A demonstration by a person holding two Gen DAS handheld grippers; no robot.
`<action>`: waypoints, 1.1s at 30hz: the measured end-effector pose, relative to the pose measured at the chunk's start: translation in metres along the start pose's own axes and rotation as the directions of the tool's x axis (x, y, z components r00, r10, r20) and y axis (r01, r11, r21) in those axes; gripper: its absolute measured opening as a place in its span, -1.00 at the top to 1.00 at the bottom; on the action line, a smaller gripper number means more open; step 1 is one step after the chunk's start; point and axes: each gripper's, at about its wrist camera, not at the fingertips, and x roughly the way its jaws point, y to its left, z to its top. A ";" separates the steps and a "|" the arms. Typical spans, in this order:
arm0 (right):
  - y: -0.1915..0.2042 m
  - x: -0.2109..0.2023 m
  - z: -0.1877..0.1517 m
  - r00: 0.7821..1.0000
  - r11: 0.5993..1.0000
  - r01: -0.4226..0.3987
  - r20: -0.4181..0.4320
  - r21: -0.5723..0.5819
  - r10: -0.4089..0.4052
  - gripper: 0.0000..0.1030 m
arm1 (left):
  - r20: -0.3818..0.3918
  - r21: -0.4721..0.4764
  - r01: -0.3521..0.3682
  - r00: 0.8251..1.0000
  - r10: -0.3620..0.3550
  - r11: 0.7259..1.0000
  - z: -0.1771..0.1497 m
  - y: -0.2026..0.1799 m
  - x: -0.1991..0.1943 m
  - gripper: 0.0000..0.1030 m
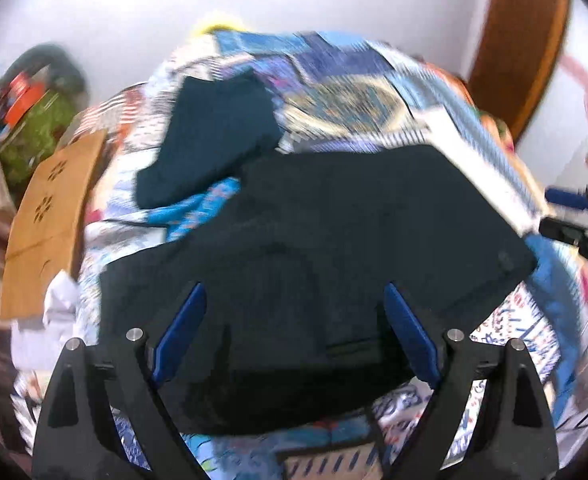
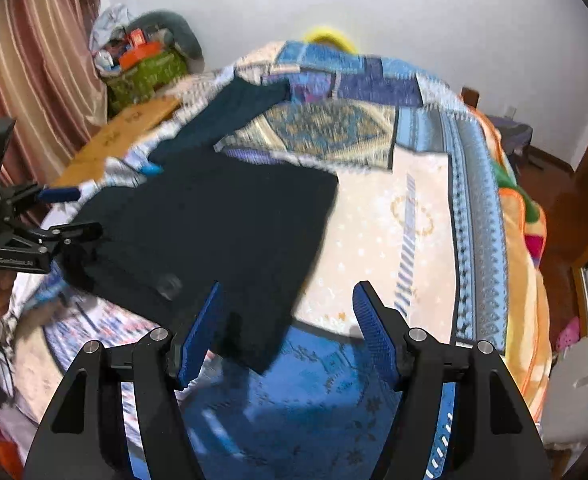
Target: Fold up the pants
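Pants (image 1: 333, 248): dark navy, spread flat on the patterned bedspread (image 1: 353, 100); they fill the centre of the left wrist view and the centre-left of the right wrist view (image 2: 222, 232). One edge lies folded over, with a small round mark near a corner in the lower centre-left of the right wrist view.
Second dark garment (image 1: 218, 136): teal-blue, lying above and left of the pants in the left wrist view; whether it touches the pants is hard to tell through the motion blur.
Left hand-held gripper (image 1: 295, 332): lower centre of its own view, blue pads spread wide, nothing between them; the pants lie beneath and ahead of it. Also seen at the left edge of the right wrist view (image 2: 74, 212), beside the pants' edge.
Right hand-held gripper (image 2: 288, 328): lower centre of its own view, blue pads wide apart, holding nothing; the pants' lower corner lies under the gap. Seen at the right edge of the left wrist view (image 1: 561, 212).
Bed: covered by the blue, cream and orange patchwork bedspread.
Cardboard sheet (image 1: 50, 224): brown, at the left of the left wrist view, off the bed's side.
Green bag (image 2: 146, 72): upper left of the right wrist view, stuffed with items.
Curtain (image 2: 34, 60): striped reddish, far left.
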 end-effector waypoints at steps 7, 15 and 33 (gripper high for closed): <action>0.040 -0.009 0.025 0.992 0.994 -0.093 0.082 -0.066 0.098 -0.23 | 0.057 -0.295 -0.049 0.996 0.069 0.954 -0.022 0.090 -0.038 -0.92; 0.095 0.033 0.038 0.980 0.969 -0.191 0.019 -0.158 0.196 -0.23 | -0.043 -0.609 0.090 0.988 -0.146 0.788 -0.095 0.160 -0.007 -0.92; 0.107 0.086 0.015 0.964 0.956 -0.234 -0.169 -0.178 0.204 -0.24 | -0.024 -0.819 0.272 0.863 -0.504 0.505 -0.138 0.179 0.087 -0.92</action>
